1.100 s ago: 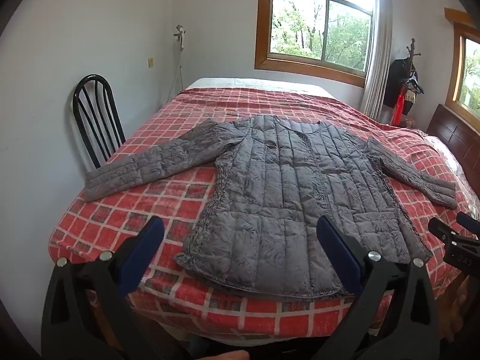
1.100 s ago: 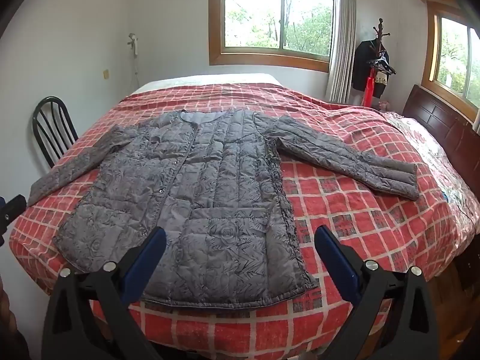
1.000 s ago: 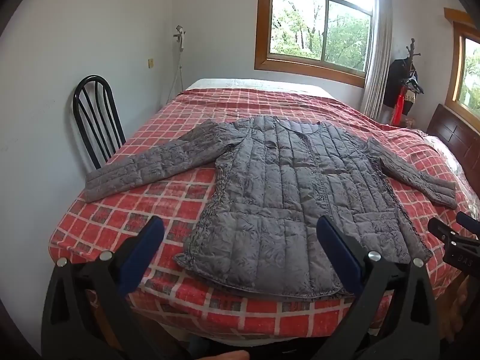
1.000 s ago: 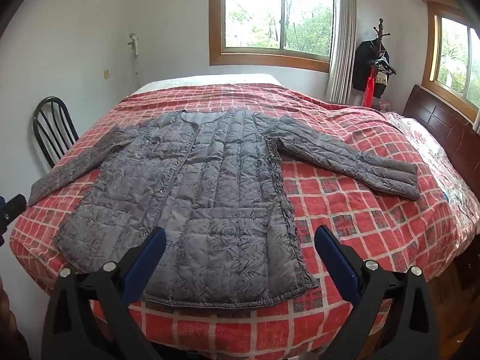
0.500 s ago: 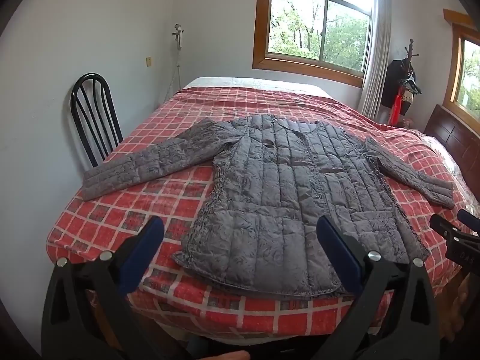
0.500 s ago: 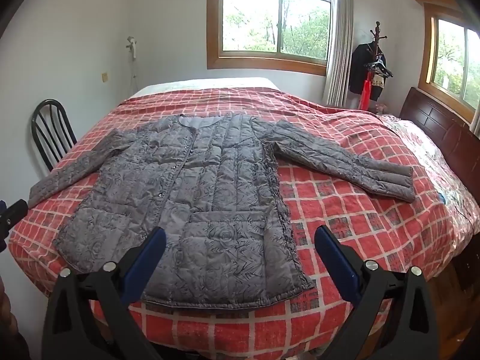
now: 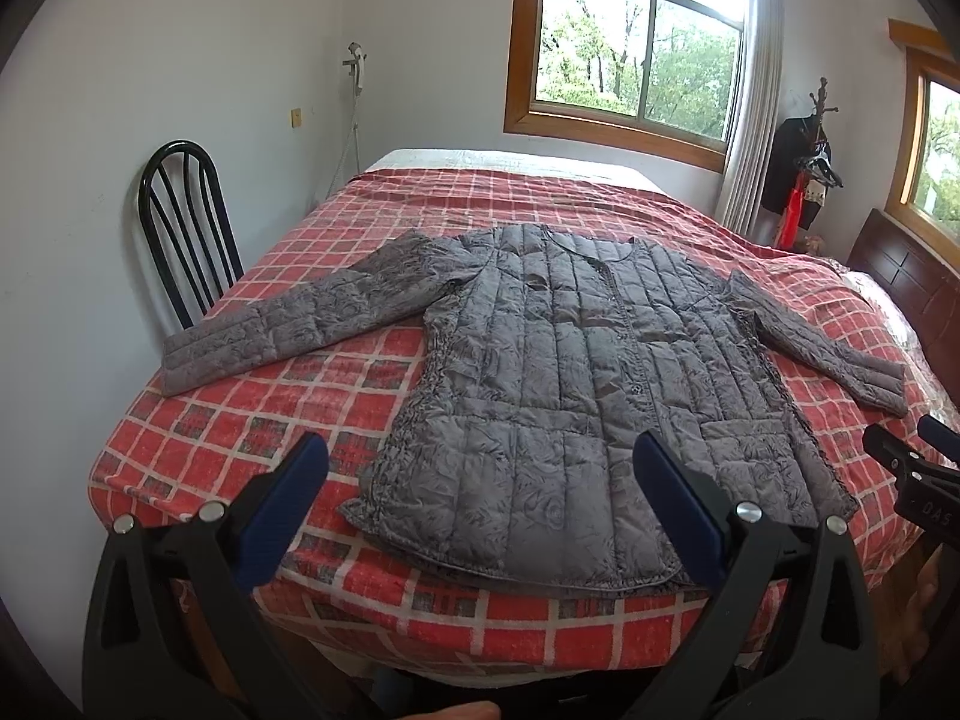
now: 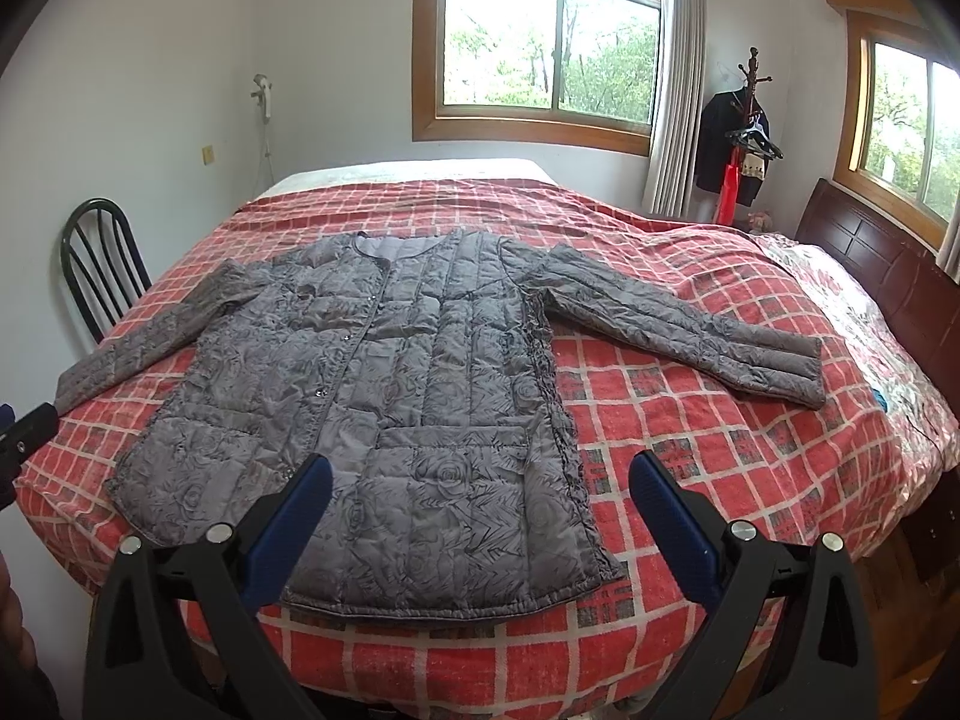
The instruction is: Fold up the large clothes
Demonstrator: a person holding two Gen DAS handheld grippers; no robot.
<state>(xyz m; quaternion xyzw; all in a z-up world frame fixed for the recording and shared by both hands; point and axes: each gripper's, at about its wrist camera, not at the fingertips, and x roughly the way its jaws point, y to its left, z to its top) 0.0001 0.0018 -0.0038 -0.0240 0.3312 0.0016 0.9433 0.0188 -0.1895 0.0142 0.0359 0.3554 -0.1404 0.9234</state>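
A: Starting at the tools, how do they stand?

B: The left gripper (image 7: 480, 504) has its jaws spread wide and holds nothing; its blue pads (image 7: 282, 510) frame the near hem without touching it. The right gripper (image 8: 480, 510) stands the same way, wide apart and empty, hovering short of the bed's near edge.

A: And outward from them, where is the garment?

B: The grey quilted jacket (image 7: 576, 384) lies flat and face up on the red checked bedspread (image 7: 252, 420), buttoned placket (image 8: 348, 360) running up its middle. Its long axis runs straight away from both grippers: hem nearest, collar farthest, toward the window (image 8: 549, 48).

A: Which side belongs to which hand?

B: The left sleeve (image 7: 300, 318) stretches out toward the black chair (image 7: 186, 234), on the left gripper's side. The right sleeve (image 8: 684, 324) angles toward the wooden headboard (image 8: 870, 258), on the right gripper's side. Each sleeve is nearer its own gripper, and both cuffs lie well apart from the body.

A: So the coming move turns on what?

B: Probably on that symmetry: nothing is folded yet, and a lengthwise fold would likely begin with each gripper reaching forward and outward to its own sleeve or hem corner.
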